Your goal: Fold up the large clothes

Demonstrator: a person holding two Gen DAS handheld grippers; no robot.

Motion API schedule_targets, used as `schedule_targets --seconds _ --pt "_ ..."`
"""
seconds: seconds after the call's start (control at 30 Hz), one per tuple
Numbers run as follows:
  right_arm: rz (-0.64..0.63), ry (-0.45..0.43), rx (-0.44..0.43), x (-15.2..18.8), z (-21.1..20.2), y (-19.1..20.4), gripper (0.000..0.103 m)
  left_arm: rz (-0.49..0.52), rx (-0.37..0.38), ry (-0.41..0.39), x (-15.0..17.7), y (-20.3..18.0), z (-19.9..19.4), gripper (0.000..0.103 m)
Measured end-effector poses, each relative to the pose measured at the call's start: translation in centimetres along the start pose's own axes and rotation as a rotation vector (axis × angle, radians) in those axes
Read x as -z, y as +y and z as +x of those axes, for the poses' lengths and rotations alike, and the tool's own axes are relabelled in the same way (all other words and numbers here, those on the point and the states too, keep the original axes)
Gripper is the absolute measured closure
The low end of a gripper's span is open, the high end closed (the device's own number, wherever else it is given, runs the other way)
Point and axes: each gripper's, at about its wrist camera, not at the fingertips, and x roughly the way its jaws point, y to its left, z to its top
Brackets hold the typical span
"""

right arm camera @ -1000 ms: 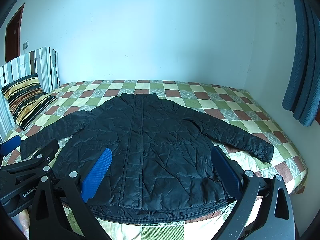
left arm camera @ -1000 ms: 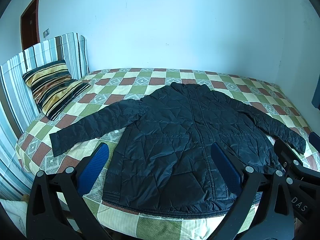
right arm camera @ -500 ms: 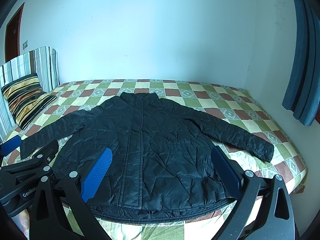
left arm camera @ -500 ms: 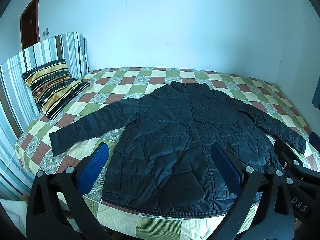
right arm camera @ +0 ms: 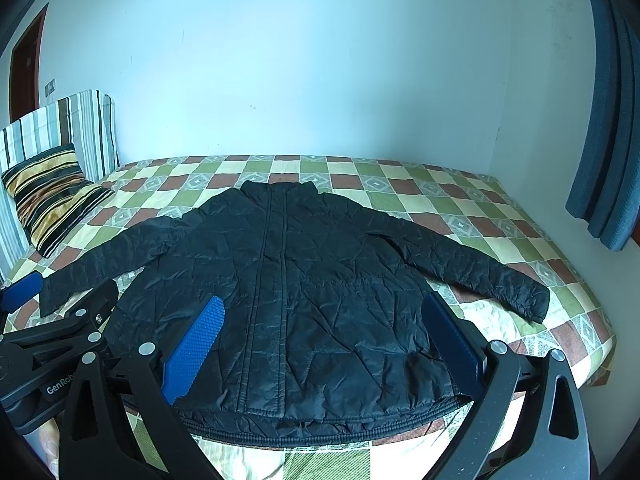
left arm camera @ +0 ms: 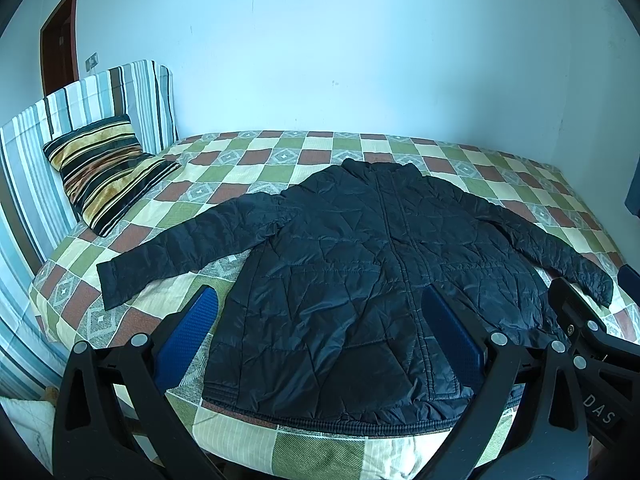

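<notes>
A black quilted puffer jacket [left arm camera: 360,280] lies flat, sleeves spread, on a checked patchwork bedspread [left arm camera: 280,160], with left gripper [left arm camera: 320,336] and right gripper [right arm camera: 320,336] both spread wide above its hem.

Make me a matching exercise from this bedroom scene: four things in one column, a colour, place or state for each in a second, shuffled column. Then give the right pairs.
Things
1. jacket
2. pillow
3. curtain
4. left hand-held gripper

Descriptions
A. hangs by the wall, right of the bed
B. open, holding nothing
C. lies flat on the checked bedspread, sleeves spread out
D. leans against the striped headboard

Pairs: 1-C, 2-D, 3-A, 4-B
</notes>
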Motion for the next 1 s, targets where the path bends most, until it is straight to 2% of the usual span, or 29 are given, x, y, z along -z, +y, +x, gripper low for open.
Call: schedule_targets --seconds 0.27,0.37,0.67,1.0 --pt "0.002 0.017 -0.002 1.6 1.5 0.2 0.005 0.002 -0.002 0.006 0.2 0.2 0.2 0.002" --pt "0.001 0.025 -0.002 1.6 1.7 0.2 0.005 0.003 -0.002 0.016 1.8 0.2 2.1 0.002" --pt "0.008 0.080 -0.013 1.0 3.8 0.4 0.005 0.013 -0.008 0.070 0.8 -0.1 4.0 0.002" --pt "0.031 0.143 -0.024 1.0 7.6 -0.3 0.005 0.045 -0.004 0.119 -0.2 -1.3 7.7 0.002"
